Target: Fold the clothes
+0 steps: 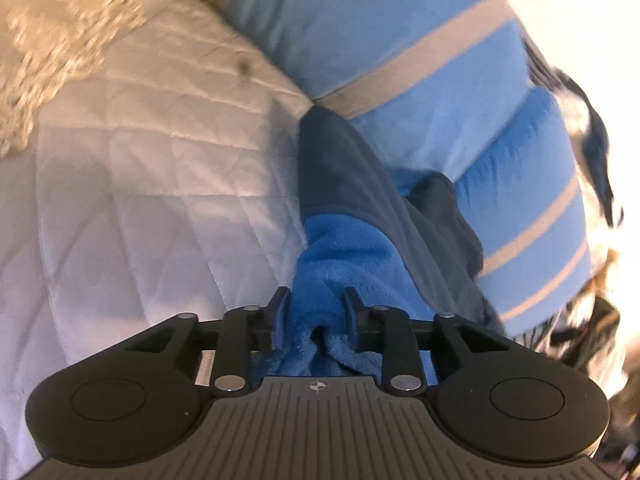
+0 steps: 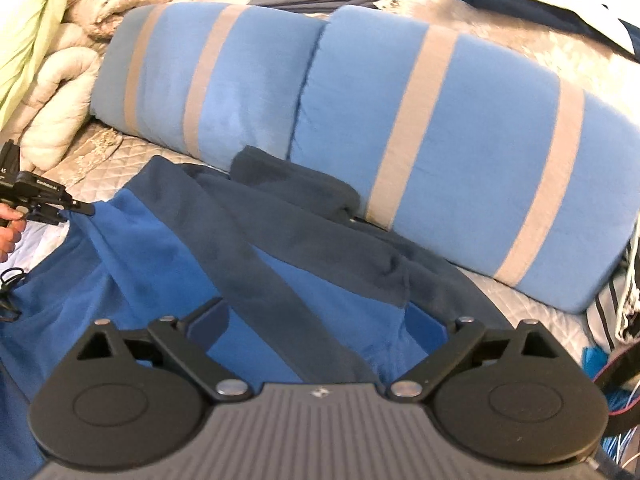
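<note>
Quilted bed point(image 1: 140, 168): fleece garment point(image 2: 132, 264), probably pillows point(image 2: 460, 152).

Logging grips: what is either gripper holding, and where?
Left gripper pinches the blue fleece garment at a bunched edge; right gripper is open, holding nothing.

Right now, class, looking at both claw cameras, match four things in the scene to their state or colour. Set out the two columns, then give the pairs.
Things:
1. left claw
2. right claw
3. pillows
4. fleece garment

Descriptions:
A. light blue with beige stripes
B. open, pinching nothing
C. two shades of blue, spread on the bed
D. shut on blue fleece

Pairs: 1-D, 2-B, 3-A, 4-C
</note>
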`<move>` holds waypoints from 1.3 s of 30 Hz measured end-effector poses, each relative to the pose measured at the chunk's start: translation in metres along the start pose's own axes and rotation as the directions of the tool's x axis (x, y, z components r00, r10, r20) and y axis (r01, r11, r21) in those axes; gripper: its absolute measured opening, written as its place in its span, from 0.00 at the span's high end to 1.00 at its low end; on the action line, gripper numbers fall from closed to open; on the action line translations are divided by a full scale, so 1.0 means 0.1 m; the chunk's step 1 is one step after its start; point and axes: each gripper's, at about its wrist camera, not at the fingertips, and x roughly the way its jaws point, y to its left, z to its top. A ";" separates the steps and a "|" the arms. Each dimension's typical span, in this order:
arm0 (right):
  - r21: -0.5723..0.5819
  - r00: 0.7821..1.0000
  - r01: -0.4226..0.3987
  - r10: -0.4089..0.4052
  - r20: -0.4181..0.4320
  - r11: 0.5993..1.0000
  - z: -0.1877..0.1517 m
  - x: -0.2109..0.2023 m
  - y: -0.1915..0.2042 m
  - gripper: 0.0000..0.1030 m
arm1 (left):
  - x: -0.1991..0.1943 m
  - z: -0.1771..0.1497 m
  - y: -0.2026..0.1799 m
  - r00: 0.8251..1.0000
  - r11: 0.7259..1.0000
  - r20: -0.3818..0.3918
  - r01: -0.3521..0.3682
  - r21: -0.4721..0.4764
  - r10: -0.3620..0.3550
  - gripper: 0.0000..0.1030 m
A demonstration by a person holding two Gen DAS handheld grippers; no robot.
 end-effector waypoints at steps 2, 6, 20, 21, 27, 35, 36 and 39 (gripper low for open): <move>-0.004 1.000 0.005 -0.005 -0.002 1.000 0.07 0.05 0.08 0.03 | -0.02 -0.04 -0.07 1.000 0.997 0.011 -0.018 0.081 0.017 0.78; -0.034 1.000 -0.005 0.005 0.002 0.999 0.26 0.17 0.28 0.00 | -0.03 -0.13 -0.24 0.997 0.973 0.047 -0.070 0.219 0.061 0.81; -0.330 0.967 -0.237 0.256 0.012 0.914 0.89 0.95 1.41 0.02 | -0.06 -0.36 -0.50 0.981 0.877 0.169 -0.167 0.450 0.100 0.82; -0.337 0.960 -0.258 0.278 0.011 0.905 0.93 1.02 1.48 0.03 | -0.05 -0.36 -0.47 0.981 0.880 0.168 -0.160 0.447 0.093 0.82; -0.274 0.933 -0.342 0.360 0.018 0.899 1.13 1.51 1.71 0.13 | -0.03 -0.44 -0.38 0.979 0.889 0.185 -0.155 0.430 0.081 0.81; -0.162 0.913 -0.385 0.401 0.076 0.908 1.34 2.25 1.77 0.26 | -0.01 -0.54 -0.41 0.969 0.874 0.226 -0.190 0.447 0.095 0.81; -0.155 0.912 -0.387 0.402 0.082 0.909 1.38 2.35 1.79 0.26 | -0.02 -0.54 -0.42 0.969 0.873 0.228 -0.193 0.449 0.097 0.81; -0.151 0.905 -0.400 0.415 0.090 0.904 1.46 2.61 1.90 0.29 | -0.02 -0.56 -0.43 0.967 0.867 0.234 -0.201 0.457 0.101 0.81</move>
